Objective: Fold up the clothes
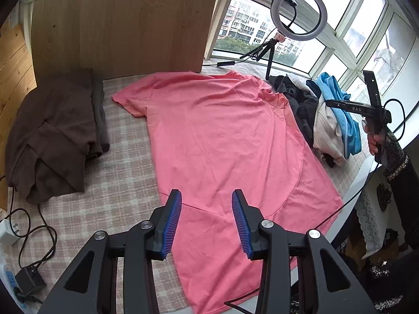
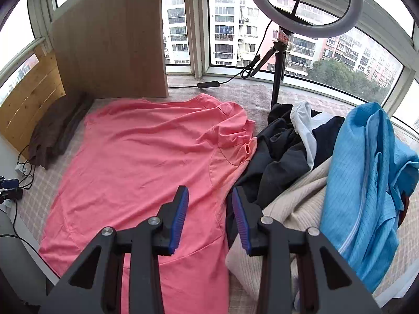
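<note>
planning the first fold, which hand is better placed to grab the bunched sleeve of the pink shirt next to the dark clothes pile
Right, probably. The right gripper hangs open and empty over the pink shirt edge nearest the bunched sleeve and dark clothes pile. The left gripper, also open, sits over the hem, farther away.

Soft, even daylight enters through the windows (image 1: 361,26), whose panes blow out to white. Shadows stay faint. Both views are sharp, with strong fisheye bending and dark vignetted corners.
</note>
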Demonstrator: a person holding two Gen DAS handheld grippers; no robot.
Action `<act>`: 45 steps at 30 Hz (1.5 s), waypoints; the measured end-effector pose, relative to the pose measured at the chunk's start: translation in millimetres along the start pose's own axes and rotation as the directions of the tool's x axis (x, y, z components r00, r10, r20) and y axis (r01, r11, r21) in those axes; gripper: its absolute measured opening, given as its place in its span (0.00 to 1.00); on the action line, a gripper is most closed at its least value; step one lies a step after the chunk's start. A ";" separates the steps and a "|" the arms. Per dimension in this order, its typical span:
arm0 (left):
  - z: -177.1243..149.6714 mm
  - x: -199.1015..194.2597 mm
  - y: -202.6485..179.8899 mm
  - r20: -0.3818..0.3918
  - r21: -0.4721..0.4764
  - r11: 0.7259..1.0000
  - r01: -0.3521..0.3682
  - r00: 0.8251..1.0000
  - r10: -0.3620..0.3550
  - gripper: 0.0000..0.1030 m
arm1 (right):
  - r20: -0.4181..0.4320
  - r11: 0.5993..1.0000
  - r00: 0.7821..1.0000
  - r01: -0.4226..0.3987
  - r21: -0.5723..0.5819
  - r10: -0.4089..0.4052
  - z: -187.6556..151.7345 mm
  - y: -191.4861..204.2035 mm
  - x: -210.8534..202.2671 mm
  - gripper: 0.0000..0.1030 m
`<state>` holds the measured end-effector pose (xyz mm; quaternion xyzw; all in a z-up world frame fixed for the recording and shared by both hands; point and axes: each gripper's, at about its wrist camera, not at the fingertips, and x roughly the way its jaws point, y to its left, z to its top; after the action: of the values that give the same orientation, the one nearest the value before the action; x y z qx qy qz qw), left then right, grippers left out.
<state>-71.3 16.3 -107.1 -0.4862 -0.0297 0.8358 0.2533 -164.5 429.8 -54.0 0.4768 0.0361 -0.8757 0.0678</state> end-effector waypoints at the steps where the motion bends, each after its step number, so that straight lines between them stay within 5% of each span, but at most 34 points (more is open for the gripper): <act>1: 1.4 7.2 -6.6 -0.006 0.004 1.000 0.020 1.000 -0.020 0.37 | -0.023 1.000 1.000 -0.013 0.021 0.014 -2.3 -7.4 7.7 0.33; 4: 4.4 26.1 -25.7 -0.031 0.013 0.998 0.065 0.997 -0.064 0.37 | -0.088 0.998 0.995 -0.034 0.048 0.038 -8.5 -23.8 33.0 0.32; 11: 8.2 52.1 -58.7 -0.030 -0.062 0.998 -0.004 1.000 0.003 0.37 | -0.242 0.992 0.964 -0.122 -0.024 0.113 -15.1 -37.9 118.0 0.32; 12: 8.1 54.8 -63.2 -0.027 -0.093 0.996 -0.013 1.000 0.010 0.37 | -0.262 0.992 0.960 -0.118 -0.048 0.102 -16.8 -41.0 128.8 0.25; 13: 7.9 57.1 -68.3 -0.022 -0.115 0.993 -0.009 1.000 0.007 0.37 | -0.272 0.992 0.961 -0.080 -0.098 0.051 -19.8 -43.7 136.2 0.02; 15: 8.1 63.0 -83.6 -0.019 -0.134 0.991 -0.021 1.000 0.019 0.37 | -0.268 0.980 0.963 -0.021 -0.197 -0.033 -26.6 -52.9 144.2 0.00; 17: 9.6 69.5 -99.4 -0.029 -0.135 0.989 -0.055 0.998 0.051 0.37 | -0.265 0.976 0.964 -0.076 -0.202 0.020 -29.1 -69.0 140.5 0.00; 21: 11.7 83.4 -135.6 -0.047 -0.125 0.991 -0.050 0.998 0.044 0.38 | -0.228 0.953 0.973 -0.035 -0.302 -0.036 -29.9 -100.9 130.6 0.00; 23: 12.4 91.5 -156.2 -0.059 -0.109 0.993 -0.042 0.998 0.035 0.40 | -0.233 0.965 0.972 -0.049 -0.258 -0.013 -26.5 -128.7 129.9 0.00; 30: 3.1 150.4 -242.1 -0.158 -0.041 0.996 0.074 0.984 -0.079 0.41 | -0.241 0.993 0.970 -0.055 -0.108 0.027 -7.7 -199.4 122.8 0.00; 32: -1.3 170.1 -265.1 -0.188 -0.026 0.993 0.114 0.975 -0.117 0.41 | -0.246 0.987 0.968 -0.088 -0.133 0.053 -5.3 -181.3 110.5 0.00; 35: -7.7 197.1 -294.9 -0.229 0.000 0.989 0.150 0.962 -0.146 0.41 | -0.215 0.961 0.971 -0.158 -0.229 0.108 6.2 -143.8 91.6 0.18; 37: -11.8 211.7 -309.0 -0.256 0.012 0.988 0.156 0.955 -0.148 0.41 | -0.189 0.934 0.969 -0.208 -0.289 0.157 19.6 -112.7 88.4 0.58; 42: -21.3 234.6 -333.8 -0.300 0.036 0.988 0.151 0.945 -0.134 0.41 | -0.168 0.872 0.972 -0.223 -0.436 0.165 57.2 -41.8 109.1 0.61; 45: -24.8 237.6 -335.5 -0.292 0.014 0.991 0.134 0.948 -0.124 0.41 | -0.197 0.855 0.980 -0.080 -0.513 -0.026 65.6 -24.4 158.0 0.61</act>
<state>-13.1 410.8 -210.4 -0.5964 -0.0099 0.7374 0.3169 -307.4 432.2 -151.2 0.5256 0.2701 -0.7810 0.2020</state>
